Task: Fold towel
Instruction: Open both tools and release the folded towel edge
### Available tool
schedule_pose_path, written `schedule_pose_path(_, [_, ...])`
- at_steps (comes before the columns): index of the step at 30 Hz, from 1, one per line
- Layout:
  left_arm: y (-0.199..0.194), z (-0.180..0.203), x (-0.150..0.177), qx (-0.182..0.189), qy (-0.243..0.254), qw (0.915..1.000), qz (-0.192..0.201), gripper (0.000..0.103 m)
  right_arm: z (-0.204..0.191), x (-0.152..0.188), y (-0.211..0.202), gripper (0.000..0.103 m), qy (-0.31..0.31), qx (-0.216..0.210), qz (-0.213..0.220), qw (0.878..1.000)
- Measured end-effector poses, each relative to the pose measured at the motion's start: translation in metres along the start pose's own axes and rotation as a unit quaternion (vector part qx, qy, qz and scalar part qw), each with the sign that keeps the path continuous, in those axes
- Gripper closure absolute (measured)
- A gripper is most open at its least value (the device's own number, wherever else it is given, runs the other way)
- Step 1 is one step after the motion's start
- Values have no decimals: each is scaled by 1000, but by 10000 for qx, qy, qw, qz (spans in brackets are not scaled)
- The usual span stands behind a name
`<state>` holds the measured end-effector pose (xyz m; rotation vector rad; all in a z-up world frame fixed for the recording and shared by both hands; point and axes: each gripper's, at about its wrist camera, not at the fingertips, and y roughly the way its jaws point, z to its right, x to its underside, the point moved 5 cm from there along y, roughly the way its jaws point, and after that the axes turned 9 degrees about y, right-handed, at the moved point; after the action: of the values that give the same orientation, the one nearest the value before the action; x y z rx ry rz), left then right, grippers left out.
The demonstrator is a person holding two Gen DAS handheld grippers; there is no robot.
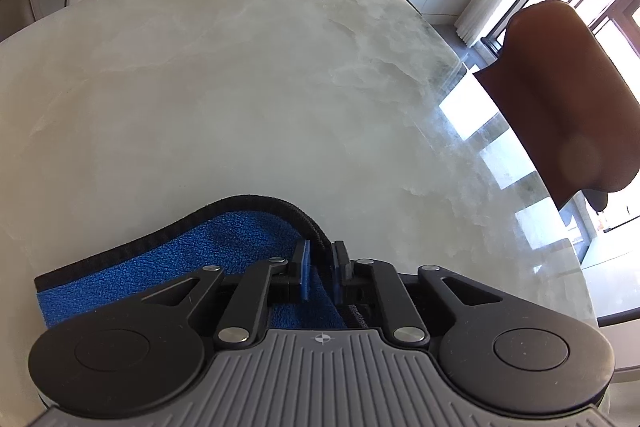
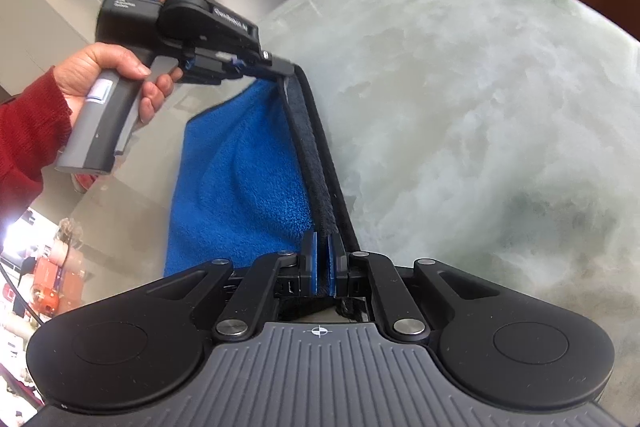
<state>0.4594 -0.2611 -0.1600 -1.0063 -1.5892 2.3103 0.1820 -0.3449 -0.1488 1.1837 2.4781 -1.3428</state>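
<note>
Right under my lens, the right gripper [image 2: 322, 267] is clamped tight on the black hem of the blue towel [image 2: 240, 179]. My left gripper [image 1: 320, 267] has a narrow gap between its pads; the towel's edge runs through it, and I cannot tell whether they press it. One towel edge stretches between both grippers above the marble worktop [image 1: 240, 87].
</note>
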Motion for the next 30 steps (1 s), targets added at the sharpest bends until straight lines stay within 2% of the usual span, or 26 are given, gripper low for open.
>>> schedule_pose_path(1, [-1,2,0,28,45,10000,21,70,0,0,-1,96,29,-24,-22,10000])
schedule_pose_path(3, [-4,6,-1,75,145,9998,81,53,-1,0,-2,95,3,-37,-47,10000])
schedule_pose_path(5, [-8,9,-1,37,282,9995,149,48,-1,-1,-1,93,3,-80,-115,9999])
schedule_pose_path(8, [-17,13,1,161,390,9987,275,45,-2,-4,1,90,52,-147,-162,9997])
schedule_pose_path(13, [-23,2,6,522,-115,9980,340,40,-6,-7,7,88,-23,-238,-166,9996])
schedule_pose_path(16, [-16,0,9,485,-162,9984,242,40,-10,-6,8,97,-119,-237,-94,9996])
schedule_pose_path(20, [-8,3,10,627,-158,9978,169,40,-9,-5,-1,97,-51,-275,56,9996])
schedule_pose_path(26, [4,11,14,742,-129,9971,47,40,5,-1,-8,98,-36,6,55,10000])
schedule_pose_path(30, [10,11,16,800,-144,9967,56,39,9,-1,-11,97,-5,30,53,10000])
